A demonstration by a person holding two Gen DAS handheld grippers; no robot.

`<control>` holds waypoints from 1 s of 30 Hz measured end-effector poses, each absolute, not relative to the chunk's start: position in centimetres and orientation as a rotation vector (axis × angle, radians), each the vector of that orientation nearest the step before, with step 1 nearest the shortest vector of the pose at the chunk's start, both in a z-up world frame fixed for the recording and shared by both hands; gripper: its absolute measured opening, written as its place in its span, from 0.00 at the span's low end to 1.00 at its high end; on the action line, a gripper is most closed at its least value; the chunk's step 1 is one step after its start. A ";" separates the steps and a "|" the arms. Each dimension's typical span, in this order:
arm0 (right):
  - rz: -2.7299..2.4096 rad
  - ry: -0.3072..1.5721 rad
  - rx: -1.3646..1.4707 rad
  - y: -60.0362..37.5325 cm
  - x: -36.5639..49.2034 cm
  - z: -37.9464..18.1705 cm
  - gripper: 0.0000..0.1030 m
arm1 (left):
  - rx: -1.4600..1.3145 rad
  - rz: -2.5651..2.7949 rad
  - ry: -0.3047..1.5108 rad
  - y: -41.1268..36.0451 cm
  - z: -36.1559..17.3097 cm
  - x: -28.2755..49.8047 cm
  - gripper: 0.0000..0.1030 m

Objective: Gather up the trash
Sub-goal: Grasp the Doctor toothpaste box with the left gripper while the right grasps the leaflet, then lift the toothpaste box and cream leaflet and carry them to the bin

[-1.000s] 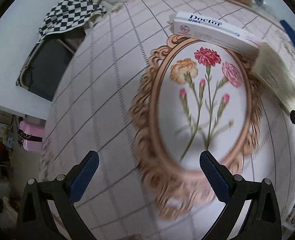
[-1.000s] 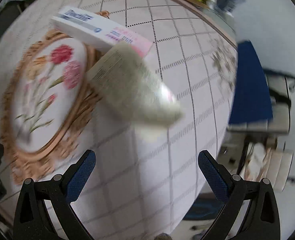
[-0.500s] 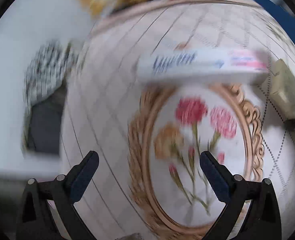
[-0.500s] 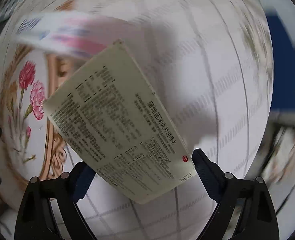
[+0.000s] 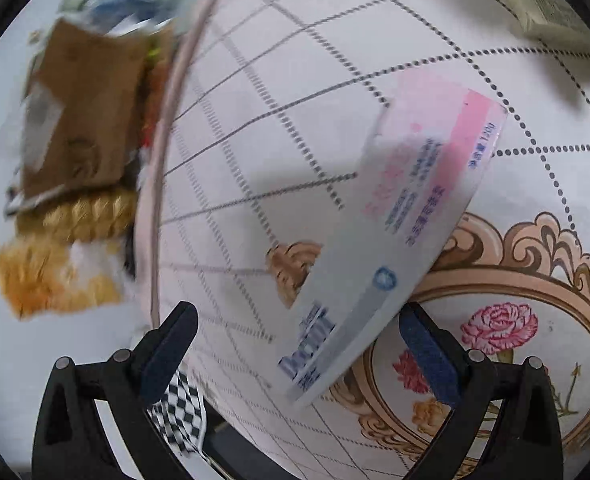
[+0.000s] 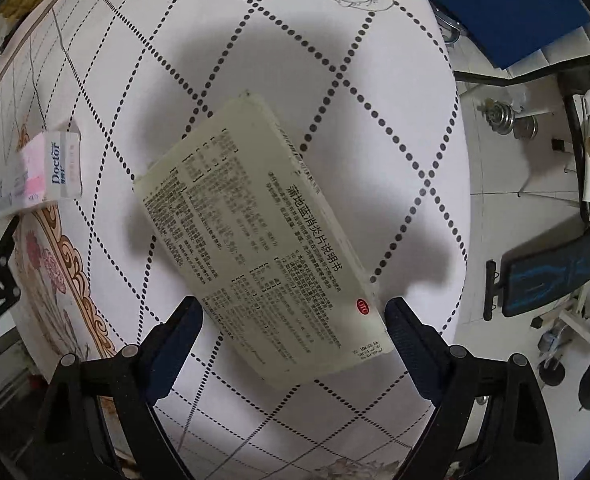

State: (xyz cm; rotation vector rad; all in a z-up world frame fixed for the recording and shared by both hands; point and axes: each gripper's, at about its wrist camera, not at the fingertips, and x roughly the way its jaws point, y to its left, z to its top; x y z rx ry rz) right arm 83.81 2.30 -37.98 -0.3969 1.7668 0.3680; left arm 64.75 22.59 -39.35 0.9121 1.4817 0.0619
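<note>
Toothpaste carton, long white/pink/blue cardboard w/ "Doctor" print (image 5: 395, 240), lies flat on round white tablecloth w/ dotted grid (image 5: 279, 92), one end over the gold-framed flower print (image 5: 535, 320), other end pointing to the table rim. Left gripper (image 5: 295, 356) jaws spread wide, carton's near end between them, contact unclear. Folded cream medicine leaflet w/ black print (image 6: 255, 236) sits nearer the right table edge; right gripper (image 6: 295, 336) open, straddling its near corner. Bare cloth all round both.
</note>
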 end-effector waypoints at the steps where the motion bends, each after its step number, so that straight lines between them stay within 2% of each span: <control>1: 0.370 1.763 -0.407 2.6 83.7 -38.1 0.91 | 0.932 0.034 1.494 22.3 -39.9 65.0 0.99; 4: 0.373 1.743 -0.452 2.8 83.2 -38.1 0.91 | 0.963 -0.025 1.502 22.1 -41.0 65.4 0.98; 6: 0.374 1.721 -0.481 3.1 83.3 -37.9 0.91 | 0.951 -0.062 1.498 23.4 -40.7 65.6 0.92; 7: 0.372 1.708 -0.495 3.2 83.1 -37.8 0.91 | 0.907 -0.085 1.519 23.4 -40.4 65.6 0.80; 8: 0.369 1.693 -0.511 3.4 83.1 -37.7 0.91 | 0.849 -0.115 1.543 23.4 -40.0 65.4 0.63; 9: 0.370 1.683 -0.518 3.4 83.2 -37.7 0.91 | 0.809 -0.127 1.558 23.6 -39.8 65.3 0.56; 12: 0.377 1.680 -0.516 3.7 82.7 -37.4 0.91 | 0.722 -0.077 1.565 23.5 -39.3 64.6 0.56; 15: 0.361 1.669 -0.519 3.6 82.5 -37.3 0.86 | 0.549 -0.022 1.595 23.8 -38.3 63.7 0.56; 18: 0.365 1.717 -0.428 2.8 82.3 -37.3 0.86 | 0.374 0.034 1.637 23.5 -37.7 62.0 0.56; 22: 0.345 1.774 -0.313 0.8 82.2 -38.0 0.86 | -0.077 0.204 1.767 25.2 -37.6 58.6 0.56; 25: 0.373 1.844 -0.258 -0.3 81.6 -38.5 0.86 | -0.401 0.217 1.770 25.8 -37.3 55.7 0.57; 27: 0.407 1.837 -0.257 -0.4 81.0 -38.2 0.88 | -0.494 0.212 1.724 25.7 -36.8 54.6 0.57; 29: 0.427 1.769 -0.304 -0.1 80.5 -37.5 0.97 | -0.493 0.226 1.664 24.8 -36.3 53.5 0.57; 30: 0.428 1.736 -0.337 0.2 80.0 -37.1 0.98 | -0.451 0.219 1.642 23.9 -36.1 53.3 0.57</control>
